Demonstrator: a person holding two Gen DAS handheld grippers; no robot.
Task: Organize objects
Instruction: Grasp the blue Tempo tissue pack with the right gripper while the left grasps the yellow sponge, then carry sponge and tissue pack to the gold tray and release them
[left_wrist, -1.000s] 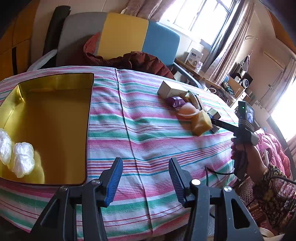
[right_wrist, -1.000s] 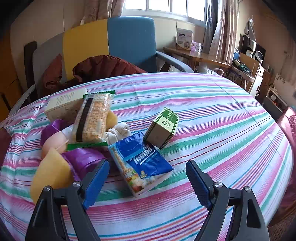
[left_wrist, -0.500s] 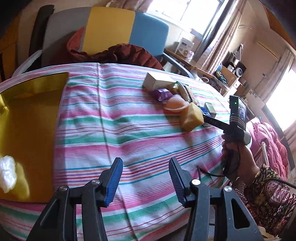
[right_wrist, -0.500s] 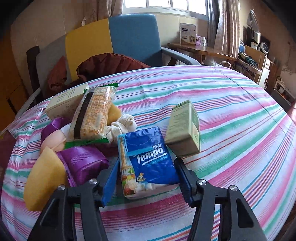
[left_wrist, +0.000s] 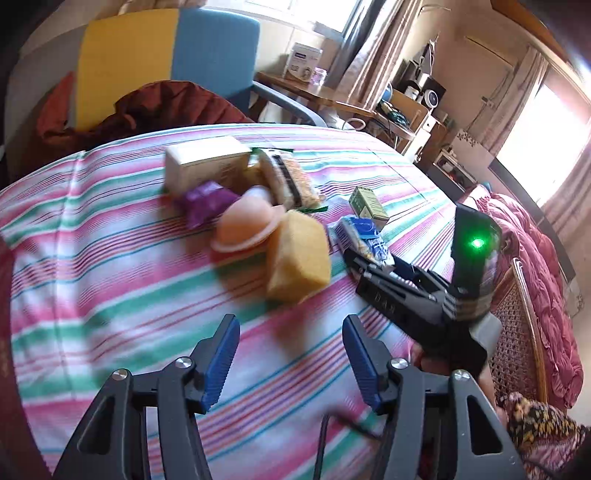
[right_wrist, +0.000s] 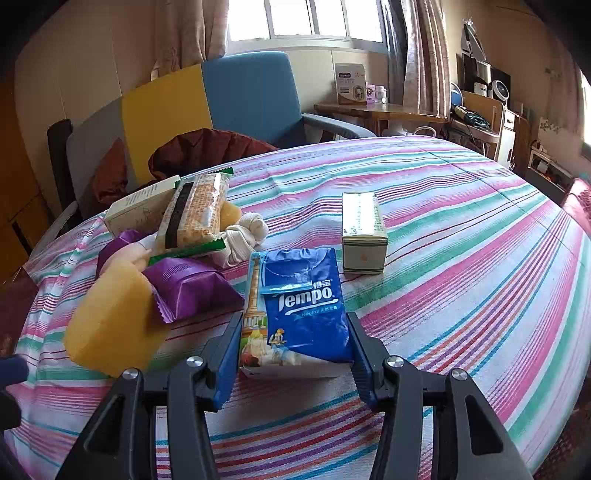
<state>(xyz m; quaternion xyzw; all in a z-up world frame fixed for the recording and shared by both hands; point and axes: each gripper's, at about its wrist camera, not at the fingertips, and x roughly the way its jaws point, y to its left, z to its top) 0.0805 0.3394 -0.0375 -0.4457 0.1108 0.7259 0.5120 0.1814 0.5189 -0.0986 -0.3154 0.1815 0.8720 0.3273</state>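
Observation:
A pile of objects lies on the striped tablecloth (right_wrist: 461, 229). My right gripper (right_wrist: 293, 343) is shut on a blue Tempo tissue pack (right_wrist: 299, 306), its fingers against both sides; the pack also shows in the left wrist view (left_wrist: 364, 236). Beside it lie a yellow sponge (right_wrist: 110, 325), a purple packet (right_wrist: 188, 288), a cracker pack (right_wrist: 195, 218), a cream box (right_wrist: 140, 210), a rolled white cloth (right_wrist: 245, 236) and a small green box (right_wrist: 364, 232). My left gripper (left_wrist: 291, 354) is open and empty, near the yellow sponge (left_wrist: 299, 258) and a peach cup (left_wrist: 245, 225).
A blue, yellow and grey armchair (right_wrist: 221, 107) with a dark red cloth (right_wrist: 207, 147) stands behind the table. A wooden desk (right_wrist: 380, 110) and shelves fill the back right. A pink quilt (left_wrist: 528, 258) lies right of the table.
My right gripper has closed on the Tempo pack from wide open. My left gripper has swung right, away from the gold tray, which has left its view, toward the pile.

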